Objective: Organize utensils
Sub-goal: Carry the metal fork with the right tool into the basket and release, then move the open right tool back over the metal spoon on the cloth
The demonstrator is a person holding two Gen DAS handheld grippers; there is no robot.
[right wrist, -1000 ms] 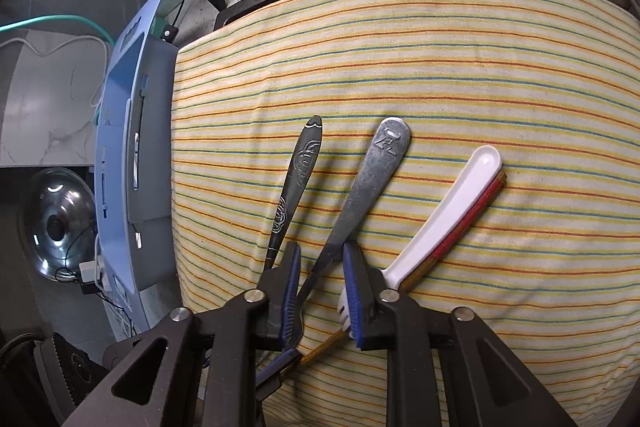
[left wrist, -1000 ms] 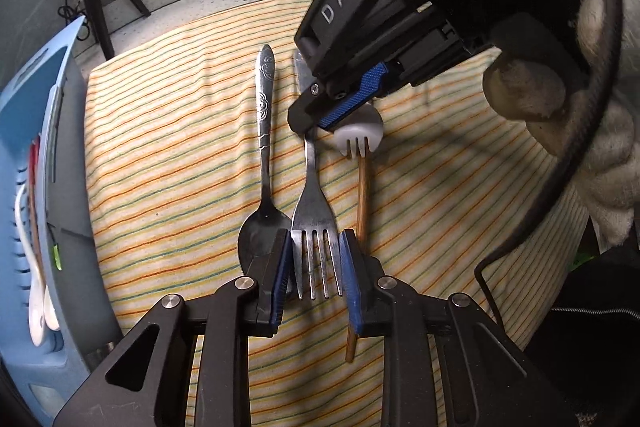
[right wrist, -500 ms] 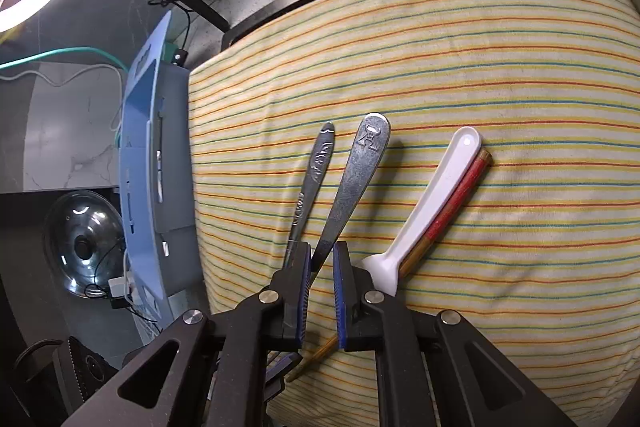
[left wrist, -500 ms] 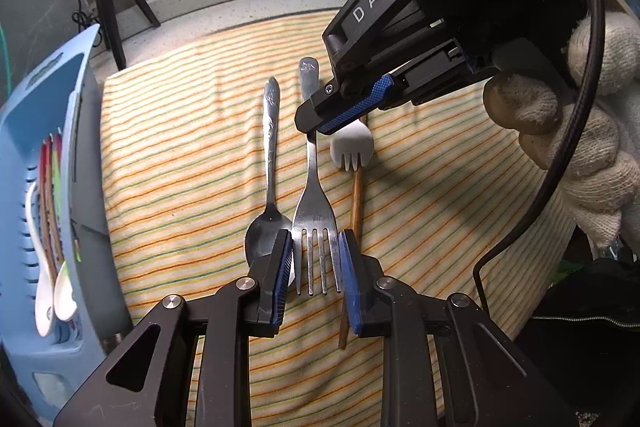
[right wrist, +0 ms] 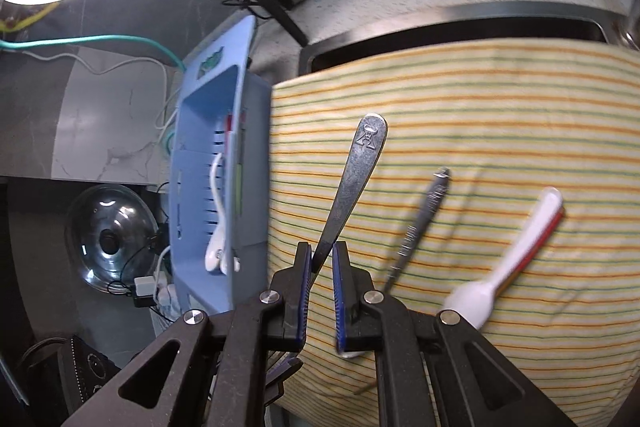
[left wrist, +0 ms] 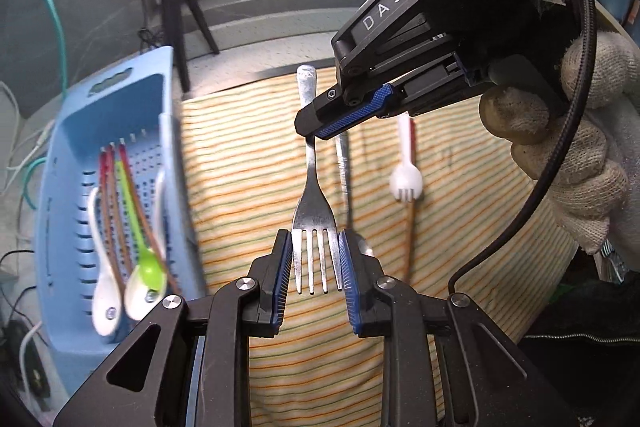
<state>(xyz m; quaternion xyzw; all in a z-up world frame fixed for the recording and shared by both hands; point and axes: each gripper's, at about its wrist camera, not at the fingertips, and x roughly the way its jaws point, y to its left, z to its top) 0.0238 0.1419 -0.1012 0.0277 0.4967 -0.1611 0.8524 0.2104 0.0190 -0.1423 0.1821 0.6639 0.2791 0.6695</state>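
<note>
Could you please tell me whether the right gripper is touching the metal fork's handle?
Touching: in the left wrist view the right gripper pinches the metal fork by its handle.

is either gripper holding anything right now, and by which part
Both hold the same metal fork: the right gripper is shut on its handle, and the left gripper clamps the tines from either side. It hangs above the striped cloth.

The metal fork hangs with its tines between the left gripper's fingers, its handle pinched ahead by the right gripper.
</note>
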